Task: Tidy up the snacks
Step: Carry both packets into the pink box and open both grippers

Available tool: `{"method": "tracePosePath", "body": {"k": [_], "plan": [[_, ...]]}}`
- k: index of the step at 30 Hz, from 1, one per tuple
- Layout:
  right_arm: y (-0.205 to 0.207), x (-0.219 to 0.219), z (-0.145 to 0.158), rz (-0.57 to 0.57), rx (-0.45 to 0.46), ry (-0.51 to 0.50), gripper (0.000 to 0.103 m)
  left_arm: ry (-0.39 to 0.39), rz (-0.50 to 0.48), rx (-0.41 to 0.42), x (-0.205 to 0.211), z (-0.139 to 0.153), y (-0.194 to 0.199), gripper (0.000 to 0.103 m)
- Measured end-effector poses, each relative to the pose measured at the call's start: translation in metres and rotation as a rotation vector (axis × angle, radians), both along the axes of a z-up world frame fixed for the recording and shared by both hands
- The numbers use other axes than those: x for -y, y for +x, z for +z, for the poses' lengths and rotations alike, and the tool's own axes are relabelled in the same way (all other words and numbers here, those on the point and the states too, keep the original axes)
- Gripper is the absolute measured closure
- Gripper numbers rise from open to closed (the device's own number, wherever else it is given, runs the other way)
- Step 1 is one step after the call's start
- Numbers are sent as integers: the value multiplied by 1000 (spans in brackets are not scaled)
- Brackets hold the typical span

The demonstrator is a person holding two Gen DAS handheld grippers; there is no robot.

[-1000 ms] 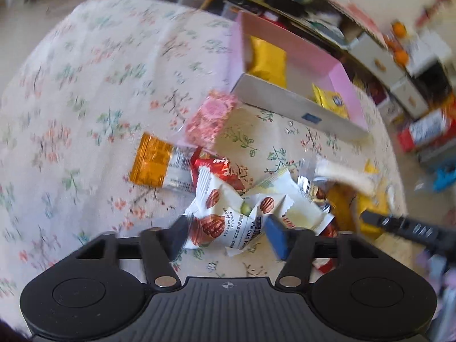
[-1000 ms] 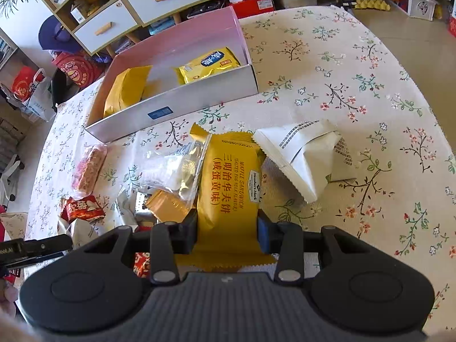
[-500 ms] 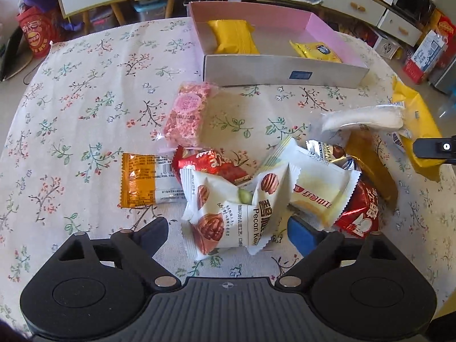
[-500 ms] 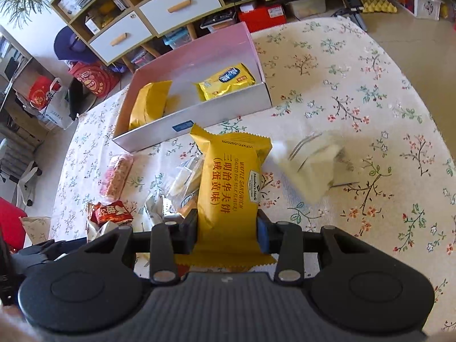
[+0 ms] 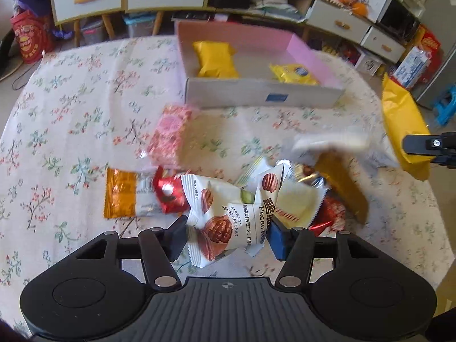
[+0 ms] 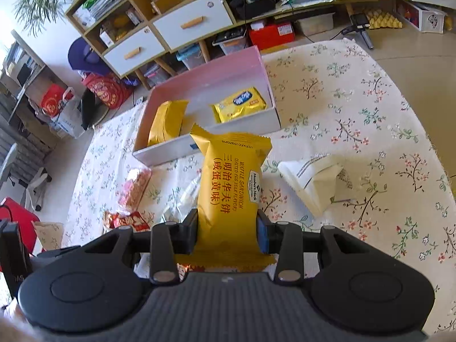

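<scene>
My right gripper (image 6: pixel 227 236) clamps one yellow wafer pack (image 6: pixel 232 182) above the table, my left gripper (image 5: pixel 226 235) closes around one pecan packet (image 5: pixel 228 213) in the pile, and two yellow snacks (image 5: pixel 215 58) lie in the pink box (image 5: pixel 263 95).

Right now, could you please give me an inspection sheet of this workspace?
Surface: floral tablecloth, bare on its right side.
Job's things: pink box holds two yellow packets; waffle sandwich packet is lifted; pecan packet lies in the loose pile.
Clutter: pink snack bar, orange wrapper, white pouch.
Grippers: right gripper jaws clamp the waffle packet; left gripper jaws closing around the pecan packet.
Cables: nothing seen on the table.
Surroundings: drawer shelves, floor clutter.
</scene>
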State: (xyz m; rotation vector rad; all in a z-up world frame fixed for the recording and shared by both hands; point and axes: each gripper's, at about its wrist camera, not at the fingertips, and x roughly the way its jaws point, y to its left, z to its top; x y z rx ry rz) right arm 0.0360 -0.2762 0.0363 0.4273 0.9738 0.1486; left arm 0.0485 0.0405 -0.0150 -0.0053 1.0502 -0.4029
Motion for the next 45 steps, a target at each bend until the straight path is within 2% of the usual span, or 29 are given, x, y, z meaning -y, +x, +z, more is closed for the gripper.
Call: {"method": "tracePosePath", "body": {"k": [11,22,29,34,38,45], "plan": [[20,9,7,-57,57,45,66,-62,20,77,16,26,21,47],[61,6,-3,-84,71,85,66,-87,91,135,40,29,65,47],[92,7,-9,-103,99,129,66,-43,101,184,57,42,96,46],[110,13,-16,-165,90,224,66,-1,65,195,76,41,124,46],[132,12,-20,-166,92,200,66,-18,52,196,86,39,145,46],[172,6,-26,-119,96,129,66,32,15,167,107,12,173,46]]}}
